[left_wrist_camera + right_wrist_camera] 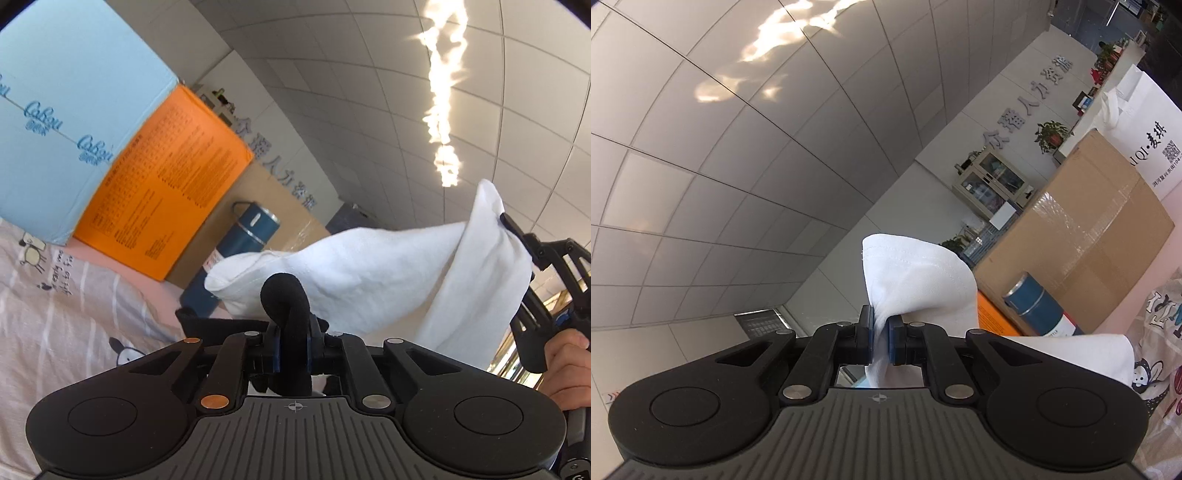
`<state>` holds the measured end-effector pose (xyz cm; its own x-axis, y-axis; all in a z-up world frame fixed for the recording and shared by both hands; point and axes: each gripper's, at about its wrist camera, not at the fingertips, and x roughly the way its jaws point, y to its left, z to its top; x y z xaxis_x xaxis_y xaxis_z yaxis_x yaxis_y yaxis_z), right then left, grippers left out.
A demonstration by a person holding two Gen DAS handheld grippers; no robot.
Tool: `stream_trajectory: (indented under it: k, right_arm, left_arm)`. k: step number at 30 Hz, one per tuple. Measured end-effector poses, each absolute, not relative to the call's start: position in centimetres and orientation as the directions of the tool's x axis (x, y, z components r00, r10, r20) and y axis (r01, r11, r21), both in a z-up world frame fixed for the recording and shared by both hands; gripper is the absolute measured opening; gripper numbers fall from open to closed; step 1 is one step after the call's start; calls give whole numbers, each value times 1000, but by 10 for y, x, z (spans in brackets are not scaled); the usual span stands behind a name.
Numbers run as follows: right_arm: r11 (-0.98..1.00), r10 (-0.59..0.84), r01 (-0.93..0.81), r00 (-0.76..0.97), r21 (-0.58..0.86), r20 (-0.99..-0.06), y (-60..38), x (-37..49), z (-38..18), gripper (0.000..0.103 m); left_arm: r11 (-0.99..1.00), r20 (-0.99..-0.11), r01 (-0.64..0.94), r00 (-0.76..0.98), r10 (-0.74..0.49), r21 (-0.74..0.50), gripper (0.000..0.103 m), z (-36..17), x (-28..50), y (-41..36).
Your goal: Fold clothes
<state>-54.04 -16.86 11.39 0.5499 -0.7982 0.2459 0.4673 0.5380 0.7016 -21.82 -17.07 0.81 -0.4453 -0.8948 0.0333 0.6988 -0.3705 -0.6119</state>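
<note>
Basically, white garment (351, 273) is held aloft above the bed (66, 295), light and limp. Right gripper (881, 332) jaws clamped on a bunched hemmed edge, at 3 o'clock in the left view. Left gripper (286, 328): jaws look together, cloth contact unclear. Best hold: seams or corners.

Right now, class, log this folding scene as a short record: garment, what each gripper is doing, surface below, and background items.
garment: white cloth, lifted in the air, not yet folded
right gripper: shut on a bunched edge of the cloth
left gripper: a black foam-like loop sits between its fingers; grip on the cloth cannot be told
surface: printed bedsheet below
background: blue flask, orange box, light blue box, brown carton
</note>
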Motion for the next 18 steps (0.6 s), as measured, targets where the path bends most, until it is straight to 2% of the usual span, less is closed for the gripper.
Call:
stream_trajectory:
  k: [2,6,10,14,18]
  right_arm:
    - [544,-791,448,556,709,256,-159,-532,119,7]
    - [556,-775,408,569,724,275,-140,-515,130,7]
    - [571,-746,362,603,737,282,-128,-489,137,7]
    - [590,-699,329,665,737,263,-138,-437,136,6]
    - [586,-670,299,702,753,242,-147,-405,128,6]
  left_arm:
    - [-370,84,716,-402,-912,-593,8,23,-193,-136]
    - [-281,130,780,-253,-959,-559,7,36,-142,-71]
    - [-123,134,817,-56,-989,-563,7,35,-88,-18]
    - [10,188,821,142,-972,-571,7,49,-42,30]
    - [64,235,836,225,-945,-545,7,61,-24,67]
